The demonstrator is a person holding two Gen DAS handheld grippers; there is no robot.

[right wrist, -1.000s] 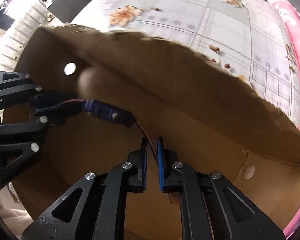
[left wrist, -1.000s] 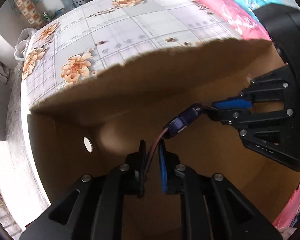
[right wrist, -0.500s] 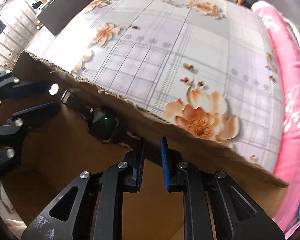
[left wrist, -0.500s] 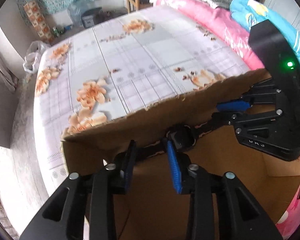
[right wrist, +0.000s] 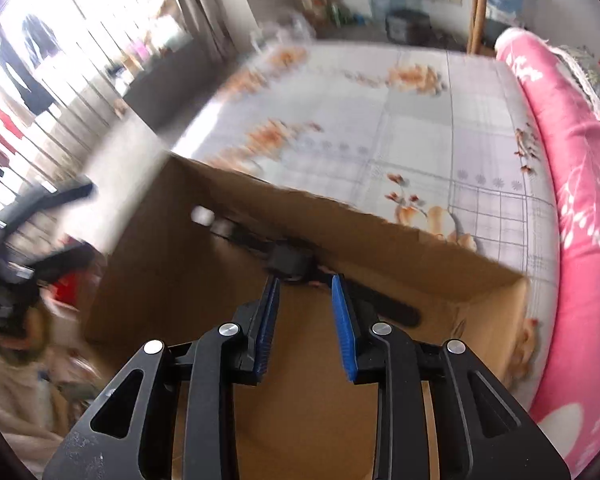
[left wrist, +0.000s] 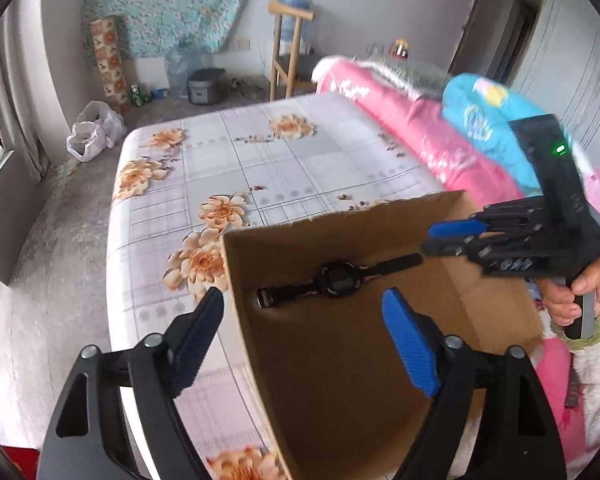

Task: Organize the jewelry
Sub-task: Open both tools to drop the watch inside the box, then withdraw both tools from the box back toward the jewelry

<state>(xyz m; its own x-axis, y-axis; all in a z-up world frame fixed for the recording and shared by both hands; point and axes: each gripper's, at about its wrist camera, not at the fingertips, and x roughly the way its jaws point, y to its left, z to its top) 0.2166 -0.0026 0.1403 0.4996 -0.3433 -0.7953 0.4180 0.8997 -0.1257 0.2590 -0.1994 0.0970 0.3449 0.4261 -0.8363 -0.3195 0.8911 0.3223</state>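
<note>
Floral bedsheet (left wrist: 236, 168) under a cardboard box (left wrist: 324, 380), black watch (left wrist: 336, 280) draped along its far wall at 12 o'clock, looks light w/ floppy strap, best pinched at the case; left gripper (left wrist: 304, 336) spread wide, right gripper (right wrist: 306, 312) part open, both empty.

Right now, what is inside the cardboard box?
A black digital watch lies stretched out along the far wall of the cardboard box. The left gripper and right gripper hide part of the floor.
</note>
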